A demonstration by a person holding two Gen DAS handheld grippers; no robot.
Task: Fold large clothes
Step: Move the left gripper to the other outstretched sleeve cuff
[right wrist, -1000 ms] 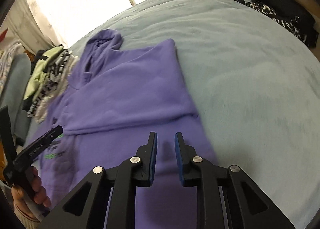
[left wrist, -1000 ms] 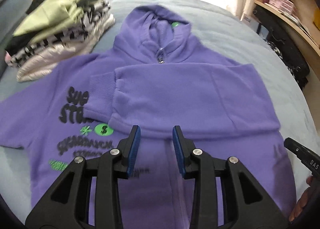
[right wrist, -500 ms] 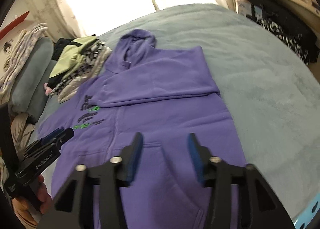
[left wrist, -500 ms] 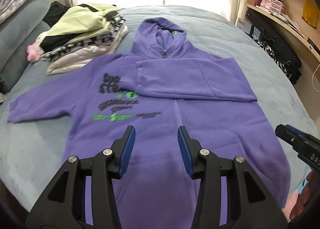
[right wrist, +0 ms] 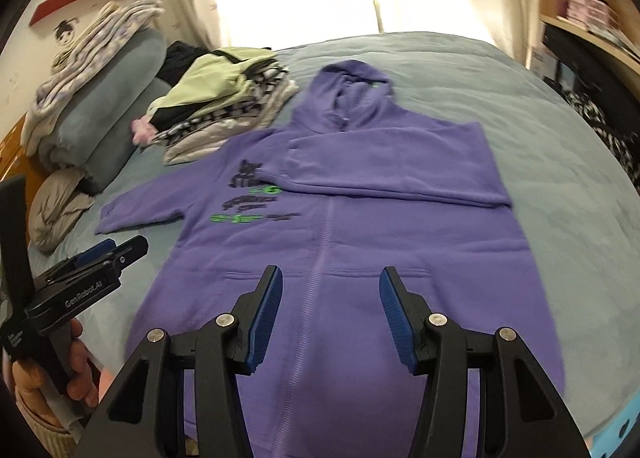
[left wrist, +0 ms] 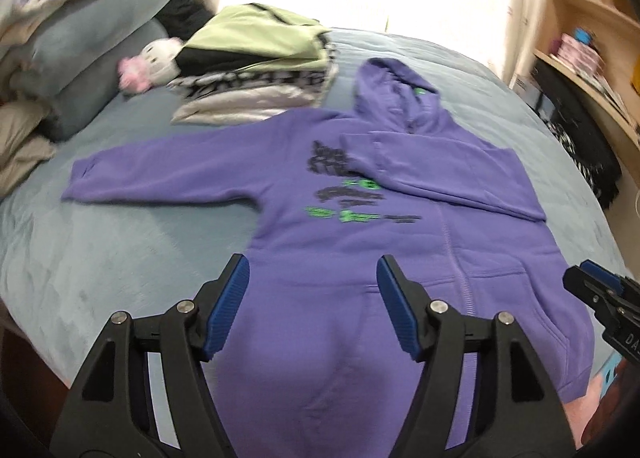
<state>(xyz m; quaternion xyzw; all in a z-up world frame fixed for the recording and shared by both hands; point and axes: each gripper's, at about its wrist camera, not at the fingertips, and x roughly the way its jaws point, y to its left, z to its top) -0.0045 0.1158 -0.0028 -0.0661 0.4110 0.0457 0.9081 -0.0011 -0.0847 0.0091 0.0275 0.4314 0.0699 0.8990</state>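
Both tongs are pulling back from the purple hoodie (right wrist: pixel 360 242), left tongs (left wrist: pixel 314 308) and right tongs (right wrist: pixel 330 312) having just opened, gripping nothing, hoodie lying flat on the bed (right wrist: pixel 560 186), one sleeve folded across.

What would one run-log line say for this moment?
stage: one sleeve folded over chest, other sleeve still spread | hoodie: flat on bed | left gripper: open, just widened, empty | right gripper: open, empty
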